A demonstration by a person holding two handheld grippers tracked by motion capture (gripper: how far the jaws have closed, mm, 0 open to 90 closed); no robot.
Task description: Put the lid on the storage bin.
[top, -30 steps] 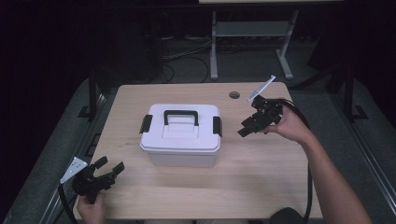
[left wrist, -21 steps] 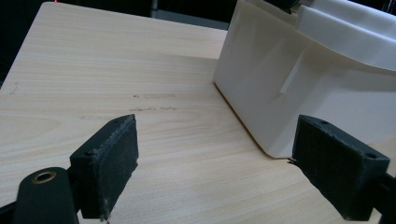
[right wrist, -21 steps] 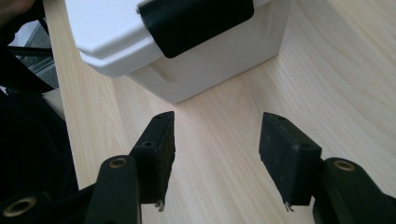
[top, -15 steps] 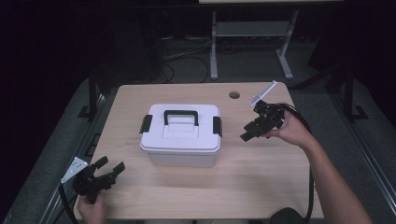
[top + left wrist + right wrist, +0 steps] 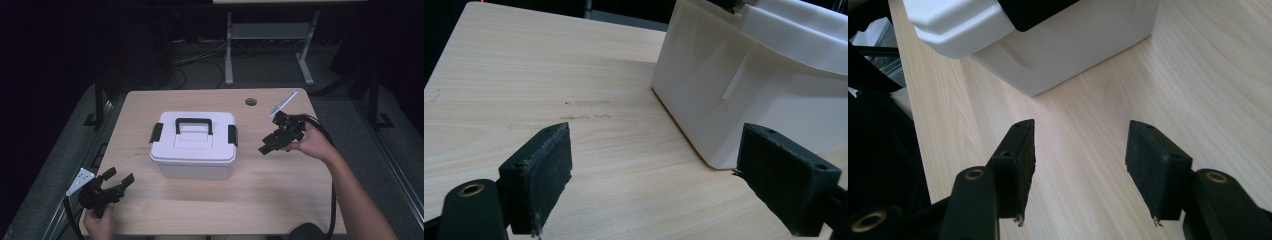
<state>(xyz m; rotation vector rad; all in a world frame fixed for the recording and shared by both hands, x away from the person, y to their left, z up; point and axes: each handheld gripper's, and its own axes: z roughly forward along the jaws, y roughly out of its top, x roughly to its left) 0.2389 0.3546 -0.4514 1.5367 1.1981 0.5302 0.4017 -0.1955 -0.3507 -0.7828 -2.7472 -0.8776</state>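
Observation:
A white plastic storage box (image 5: pixel 193 145) with a black handle (image 5: pixel 193 124) and black side latches (image 5: pixel 232 135) sits shut at the middle of the wooden table (image 5: pixel 280 190). My right gripper (image 5: pixel 266 146) hovers just right of the box, open, with nothing between its jaws; in the right gripper view (image 5: pixel 1078 170) the box corner (image 5: pixel 1048 45) lies ahead. My left gripper (image 5: pixel 119 178) rests at the table's front left corner, open and empty; in the left gripper view (image 5: pixel 669 175) the box wall (image 5: pixel 749 95) stands ahead to the right.
A round cable hole (image 5: pixel 251 101) lies in the tabletop behind the right gripper. Beyond the far edge stands a metal frame (image 5: pixel 265 45) with cables on a dark floor. Bare wood lies in front of the box.
My right gripper has drifted slightly down and toward the front of the table, staying open. The left gripper and the box have not moved.

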